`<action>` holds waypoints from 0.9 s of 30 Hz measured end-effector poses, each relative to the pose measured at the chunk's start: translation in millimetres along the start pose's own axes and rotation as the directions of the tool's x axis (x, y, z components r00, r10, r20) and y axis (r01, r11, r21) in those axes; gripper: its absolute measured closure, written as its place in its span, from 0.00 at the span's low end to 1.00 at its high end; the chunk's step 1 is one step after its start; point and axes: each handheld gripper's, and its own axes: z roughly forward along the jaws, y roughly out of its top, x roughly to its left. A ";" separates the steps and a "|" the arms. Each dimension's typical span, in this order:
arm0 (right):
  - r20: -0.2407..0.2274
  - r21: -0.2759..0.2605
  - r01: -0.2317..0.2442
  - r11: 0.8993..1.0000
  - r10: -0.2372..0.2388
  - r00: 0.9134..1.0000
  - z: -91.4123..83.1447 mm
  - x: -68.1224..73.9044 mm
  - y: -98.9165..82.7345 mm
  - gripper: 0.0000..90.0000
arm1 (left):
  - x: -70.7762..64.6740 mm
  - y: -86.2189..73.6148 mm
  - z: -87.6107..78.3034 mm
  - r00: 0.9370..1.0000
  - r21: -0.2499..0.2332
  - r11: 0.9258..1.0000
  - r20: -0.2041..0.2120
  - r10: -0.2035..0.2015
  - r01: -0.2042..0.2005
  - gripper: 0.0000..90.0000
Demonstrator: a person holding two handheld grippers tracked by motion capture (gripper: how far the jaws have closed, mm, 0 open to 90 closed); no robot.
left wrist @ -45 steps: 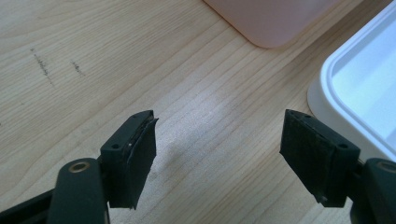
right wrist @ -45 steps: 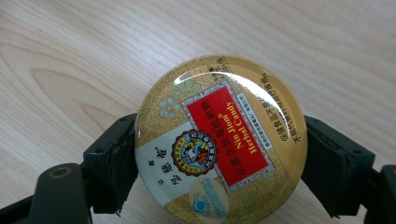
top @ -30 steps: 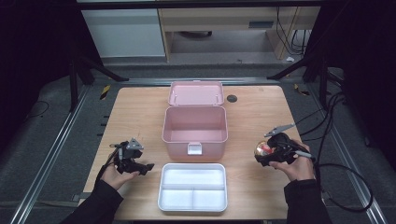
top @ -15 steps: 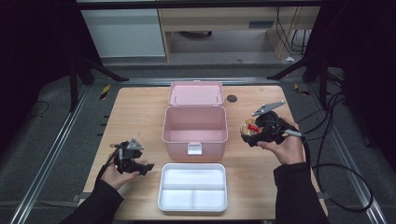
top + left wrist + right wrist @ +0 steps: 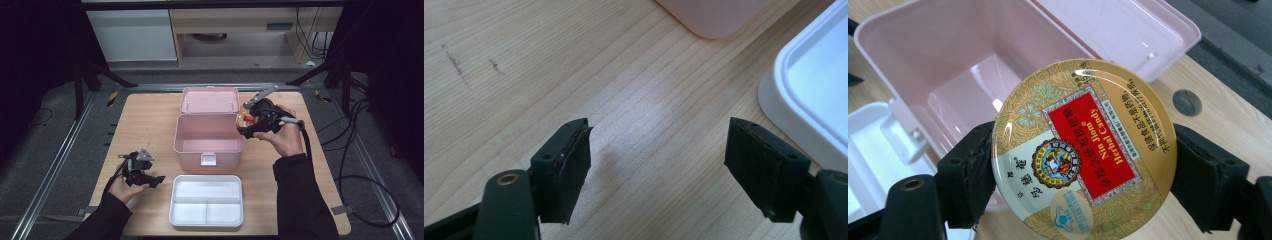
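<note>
Left gripper (image 5: 159,178) low over bare table (image 5: 574,60), jaws apart, nothing between. Right gripper (image 5: 1083,165) clamped on round gold candy tin (image 5: 1083,155), label "Nin Jiom Herbal Candy", over right rim of open pink box (image 5: 209,140).

The right gripper (image 5: 248,121), clamping the round gold candy tin (image 5: 1083,150), is travelling from the right edge of the tabletop (image 5: 150,120) toward the far edge and inward, rising as it goes, and is now arriving at the right rim of the open pink box (image 5: 207,145).
</note>
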 end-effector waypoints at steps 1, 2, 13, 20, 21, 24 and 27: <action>-0.006 -0.001 0.002 1.000 -0.002 1.000 2.9 0.3 3.6 0.23 | 0.0 0.0 0.1 1.000 0.000 1.000 0.000 0.001 -0.001 0.29; -0.008 0.002 0.008 1.000 -0.008 1.000 6.6 1.0 8.2 0.23 | 0.0 0.0 0.2 1.000 0.000 1.000 0.000 0.001 -0.001 0.29; -0.068 -0.002 0.048 0.999 -0.048 0.997 47.0 12.0 42.6 0.23 | -1.3 -0.5 3.7 1.000 0.015 1.000 0.004 0.008 -0.009 0.29; -0.110 -0.003 0.070 0.998 -0.070 0.991 73.5 20.5 58.8 0.23 | -0.3 -1.7 5.6 1.000 0.019 1.000 0.007 0.007 -0.007 0.29; -0.114 -0.003 0.086 0.996 -0.085 0.990 77.1 21.3 60.5 0.23 | -0.5 -1.8 6.0 1.000 0.019 1.000 0.007 0.007 -0.008 0.29; -0.127 0.002 0.101 0.995 -0.100 0.987 86.5 25.8 65.9 0.23 | -1.3 -1.7 6.8 1.000 0.024 1.000 0.010 0.011 -0.012 0.29; -0.145 -0.002 0.115 0.993 -0.114 0.983 96.0 31.0 71.0 0.23 | -1.5 -1.6 6.6 1.000 0.023 1.000 0.010 0.013 -0.013 0.29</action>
